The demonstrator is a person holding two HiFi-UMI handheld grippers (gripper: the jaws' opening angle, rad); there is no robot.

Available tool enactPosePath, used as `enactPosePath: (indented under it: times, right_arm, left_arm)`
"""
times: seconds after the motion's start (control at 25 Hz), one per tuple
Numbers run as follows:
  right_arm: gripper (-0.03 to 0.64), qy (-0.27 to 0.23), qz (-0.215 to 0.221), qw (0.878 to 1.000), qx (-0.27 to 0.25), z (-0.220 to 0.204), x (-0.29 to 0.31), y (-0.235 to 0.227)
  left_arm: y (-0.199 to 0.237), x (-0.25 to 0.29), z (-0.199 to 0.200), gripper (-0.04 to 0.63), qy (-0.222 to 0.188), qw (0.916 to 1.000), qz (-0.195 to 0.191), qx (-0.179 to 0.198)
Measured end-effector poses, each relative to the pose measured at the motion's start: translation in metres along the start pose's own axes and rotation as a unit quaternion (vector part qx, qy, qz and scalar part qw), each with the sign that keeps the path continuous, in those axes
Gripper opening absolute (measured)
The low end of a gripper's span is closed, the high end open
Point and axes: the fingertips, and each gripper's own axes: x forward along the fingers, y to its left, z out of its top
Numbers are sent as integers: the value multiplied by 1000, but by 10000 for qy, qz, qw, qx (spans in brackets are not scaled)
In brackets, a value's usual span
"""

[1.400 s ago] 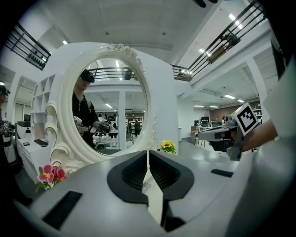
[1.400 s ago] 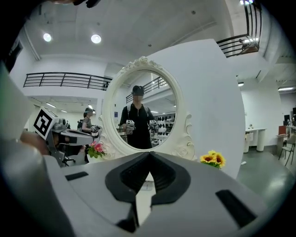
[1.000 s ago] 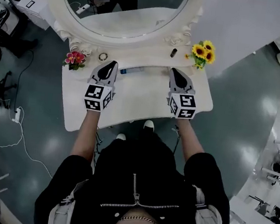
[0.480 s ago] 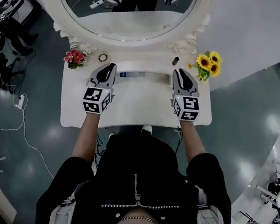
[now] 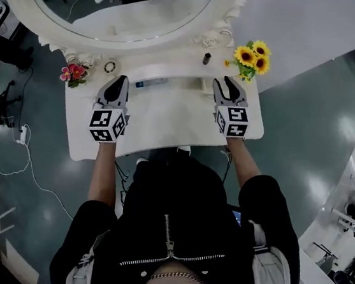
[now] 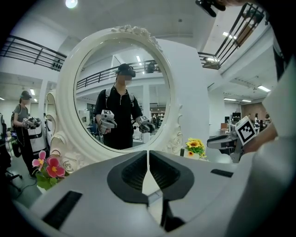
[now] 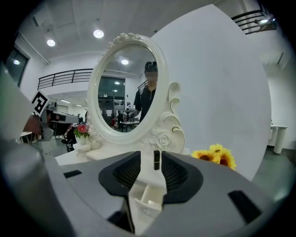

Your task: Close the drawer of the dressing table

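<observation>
The white dressing table (image 5: 166, 127) carries a small drawer (image 5: 184, 84) that stands open under the mirror base, with a bluish item lying in it. My right gripper (image 5: 228, 82) hovers at the drawer's right end. Its jaws have just been opening and hold nothing. In the right gripper view, the drawer's open corner (image 7: 147, 196) shows low between the right gripper's (image 7: 155, 155) spread fingers. My left gripper (image 5: 116, 79) hangs over the tabletop left of the drawer. In the left gripper view, the left gripper's (image 6: 148, 155) pads meet, empty.
The oval mirror (image 5: 117, 2) rises behind the drawer. Pink flowers (image 5: 73, 73) and a small ring dish (image 5: 109, 67) stand back left. Sunflowers (image 5: 249, 57) and a dark little tube (image 5: 206, 59) stand back right. Cables lie on the floor at left.
My right gripper has moved away from me toward the mirror base and its jaws have parted. The left gripper has shifted slightly. The head view has swung so the table sits further left.
</observation>
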Motion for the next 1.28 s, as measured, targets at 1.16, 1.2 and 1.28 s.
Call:
enactPosePath:
  times: [1.16,1.2,1.28]
  right_arm:
    - [101,2535,-465,9620,902,-209,18,-39]
    - [100,2533,-469,9621,898,-209,19,-37]
    - [98,2530,-473,9620,910,-208,21,-36]
  left_arm:
    - [22,-28,-32,31,548,9967,582,-136]
    - [23,-29,-34,31,556,9965,601,-150]
    - [25,-32,-35,31,560,9962,647,-174]
